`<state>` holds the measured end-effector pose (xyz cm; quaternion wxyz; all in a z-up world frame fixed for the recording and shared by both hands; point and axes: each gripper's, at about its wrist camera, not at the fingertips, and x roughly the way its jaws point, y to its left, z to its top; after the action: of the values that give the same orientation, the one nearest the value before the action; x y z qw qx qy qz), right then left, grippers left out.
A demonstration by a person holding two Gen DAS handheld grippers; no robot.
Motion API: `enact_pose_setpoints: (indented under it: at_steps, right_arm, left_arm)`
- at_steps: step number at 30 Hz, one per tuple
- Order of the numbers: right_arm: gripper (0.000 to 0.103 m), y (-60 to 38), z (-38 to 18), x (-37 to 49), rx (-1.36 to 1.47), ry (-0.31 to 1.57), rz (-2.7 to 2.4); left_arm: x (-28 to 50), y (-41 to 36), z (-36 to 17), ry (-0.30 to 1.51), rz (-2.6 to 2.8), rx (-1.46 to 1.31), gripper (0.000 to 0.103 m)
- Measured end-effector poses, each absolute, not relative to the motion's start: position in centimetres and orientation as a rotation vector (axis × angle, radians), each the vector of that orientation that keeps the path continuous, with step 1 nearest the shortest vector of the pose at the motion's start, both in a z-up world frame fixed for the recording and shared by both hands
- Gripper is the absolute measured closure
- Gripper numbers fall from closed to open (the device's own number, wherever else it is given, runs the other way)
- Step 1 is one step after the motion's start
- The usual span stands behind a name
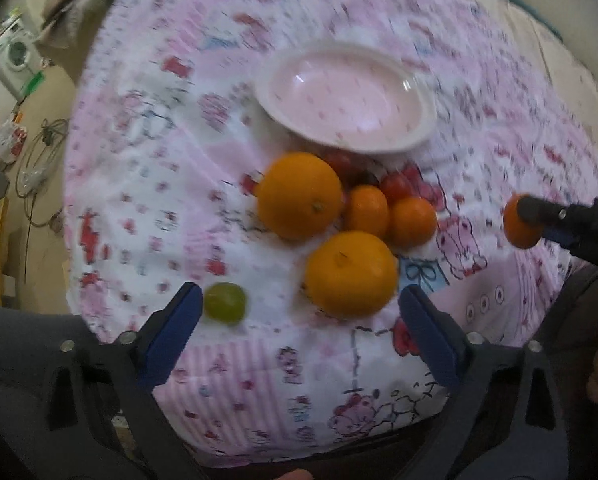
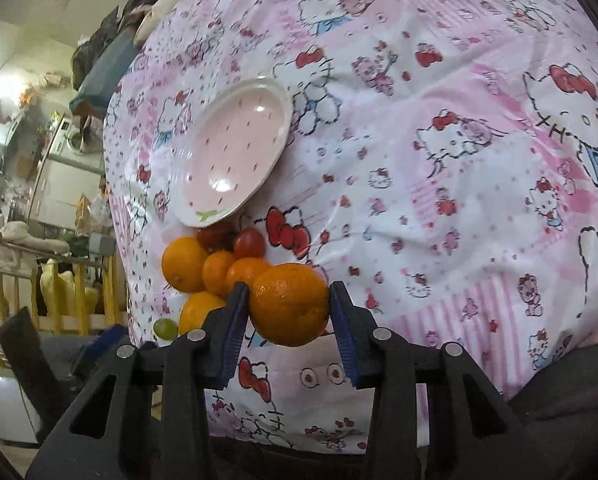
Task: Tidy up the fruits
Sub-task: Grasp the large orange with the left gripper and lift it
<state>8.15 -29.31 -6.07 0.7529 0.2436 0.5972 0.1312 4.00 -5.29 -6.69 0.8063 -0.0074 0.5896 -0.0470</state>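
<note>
Pink and white cartoon-cat cloth (image 2: 439,184) covered the whole round table, and messy shelves and a washing machine (image 1: 17,54) stood far back at ten o'clock of the left wrist view.

A pink plate (image 1: 345,98) with a white rim and small red marks sat on the cloth at twelve o'clock of that view. It had nothing in it. The fruits lay in a bunch just under it. One big orange (image 1: 299,195) was round and bright, with a little brown stem dot. Another big orange (image 1: 351,274) lay closer, at six o'clock from the first. Two small oranges (image 1: 391,216) sat side by side, touching each other. Small red tomatoes (image 1: 395,186) peeked out behind them, next to the plate's rim. One green grape (image 1: 224,303) lay alone at eight o'clock of the bunch, just beside a blue pad.

The left gripper (image 1: 299,312) was spread wide and gripped nothing. The near big orange sat between its blue pads, close to the right one.

The right gripper (image 2: 289,312) squeezed a small orange (image 2: 289,305) between its two blue pads. That orange was bumpy and shiny. In the left wrist view it (image 1: 519,222) showed at three o'clock, well apart from the bunch.
</note>
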Motion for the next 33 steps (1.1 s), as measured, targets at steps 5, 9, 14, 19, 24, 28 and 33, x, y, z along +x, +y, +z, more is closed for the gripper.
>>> enact_pose_setpoints:
  at_steps: [5, 9, 14, 19, 24, 28, 33]
  right_arm:
    - [0.06, -30.5, -7.0, 8.2, 0.632, 1.289, 0.281]
    - [0.06, -30.3, -6.8, 8.1, 0.642, 1.274, 0.288]
    - [0.06, -30.5, -6.8, 8.0, 0.655, 1.264, 0.293]
    - [0.06, -30.7, -6.6, 7.9, 0.67, 1.255, 0.296]
    - [0.06, -30.5, -6.6, 7.9, 0.665, 1.256, 0.3]
    - [0.06, -30.4, -6.5, 7.8, 0.657, 1.252, 0.304]
    - [0.06, -30.2, -6.3, 7.8, 0.637, 1.245, 0.303]
  left_arm:
    - [5.4, -7.4, -8.8, 1.371, -0.1, -0.017, 0.012]
    - [6.3, -8.6, -9.7, 1.411, -0.091, 0.032, 0.014]
    - [6.8, -9.4, -11.0, 1.464, -0.087, 0.072, 0.032]
    - [7.4, -9.6, -11.3, 1.471, -0.105, 0.062, 0.043]
    - [7.9, -10.4, -11.1, 1.469, -0.113, 0.095, 0.047]
    - [7.4, -10.6, -9.6, 1.457, -0.118, 0.097, 0.048]
    - [6.5, -9.7, -7.5, 1.437, -0.139, 0.075, 0.049]
